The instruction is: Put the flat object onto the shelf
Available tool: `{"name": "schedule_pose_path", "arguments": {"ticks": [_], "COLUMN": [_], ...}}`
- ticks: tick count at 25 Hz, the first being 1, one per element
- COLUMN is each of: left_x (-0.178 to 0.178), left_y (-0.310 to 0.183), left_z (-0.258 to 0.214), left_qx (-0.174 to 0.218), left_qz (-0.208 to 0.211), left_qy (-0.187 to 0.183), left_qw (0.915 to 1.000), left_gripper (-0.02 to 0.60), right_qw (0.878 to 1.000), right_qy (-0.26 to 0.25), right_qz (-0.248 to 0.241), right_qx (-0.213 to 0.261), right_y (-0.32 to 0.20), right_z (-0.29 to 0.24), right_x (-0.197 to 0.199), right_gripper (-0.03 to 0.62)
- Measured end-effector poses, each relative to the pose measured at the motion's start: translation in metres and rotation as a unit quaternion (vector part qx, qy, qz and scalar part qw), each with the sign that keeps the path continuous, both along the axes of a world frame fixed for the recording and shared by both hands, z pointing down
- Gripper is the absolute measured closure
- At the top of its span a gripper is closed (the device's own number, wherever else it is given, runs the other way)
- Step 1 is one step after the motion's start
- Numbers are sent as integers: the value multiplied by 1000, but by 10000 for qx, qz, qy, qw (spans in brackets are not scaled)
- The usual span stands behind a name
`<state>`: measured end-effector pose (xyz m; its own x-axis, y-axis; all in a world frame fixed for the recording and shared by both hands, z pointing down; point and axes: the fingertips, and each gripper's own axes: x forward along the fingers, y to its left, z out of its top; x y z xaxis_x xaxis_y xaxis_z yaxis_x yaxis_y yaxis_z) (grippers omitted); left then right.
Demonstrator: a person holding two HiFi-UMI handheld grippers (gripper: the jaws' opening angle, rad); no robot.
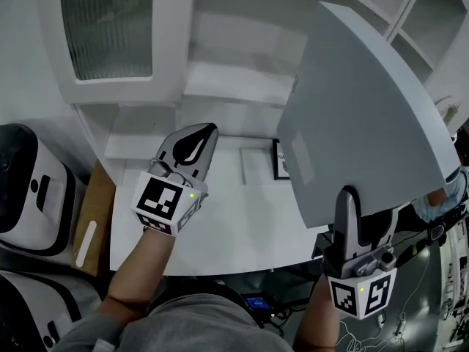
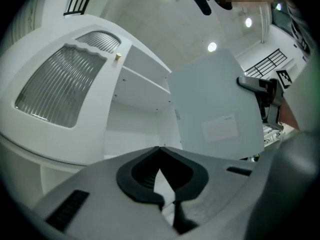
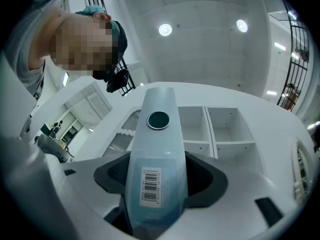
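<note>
The flat object (image 1: 359, 116) is a large pale grey board with one curved edge. It stands upright in the air at the right, and my right gripper (image 1: 352, 215) is shut on its lower edge. The right gripper view shows it edge-on as the board (image 3: 157, 164), bearing a barcode label and a dark round spot. My left gripper (image 1: 199, 139) hovers over the white table (image 1: 242, 226), shut, with nothing in it; its tips (image 2: 160, 149) meet. The white shelf unit (image 1: 234, 86) lies ahead; its open compartments (image 3: 215, 129) show past the board. From the left gripper view the board (image 2: 215, 104) stands right of the shelf boards (image 2: 140, 89).
A cabinet door with ribbed glass (image 1: 106, 24) is at the upper left. A small dark-framed card (image 1: 281, 160) lies on the table beside the board. White and black appliances (image 1: 29, 189) and a brown panel (image 1: 91, 218) stand left of the table. Cables hang at the lower right.
</note>
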<state>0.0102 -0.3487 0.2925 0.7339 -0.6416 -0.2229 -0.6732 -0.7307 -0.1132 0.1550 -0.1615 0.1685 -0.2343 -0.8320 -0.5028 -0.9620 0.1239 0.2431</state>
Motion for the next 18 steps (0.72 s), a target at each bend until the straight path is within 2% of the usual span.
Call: {"name": "schedule_pose_path", "arguments": {"ticks": [8, 18], "left_x": [-6, 1], "left_y": [-7, -7], "left_z": [-20, -39], "left_qx": [140, 272], "left_qz": [-240, -466], "left_qy": [9, 5], "left_qw": [9996, 9985], "left_gripper": [575, 575], "right_qw": [9985, 9888], "right_qy": [331, 1130], "right_qz": [-332, -426], "right_qx": [269, 878], "right_y": [-4, 7], "right_z": [-28, -85], "right_x": [-11, -12], "right_gripper": [276, 276]}}
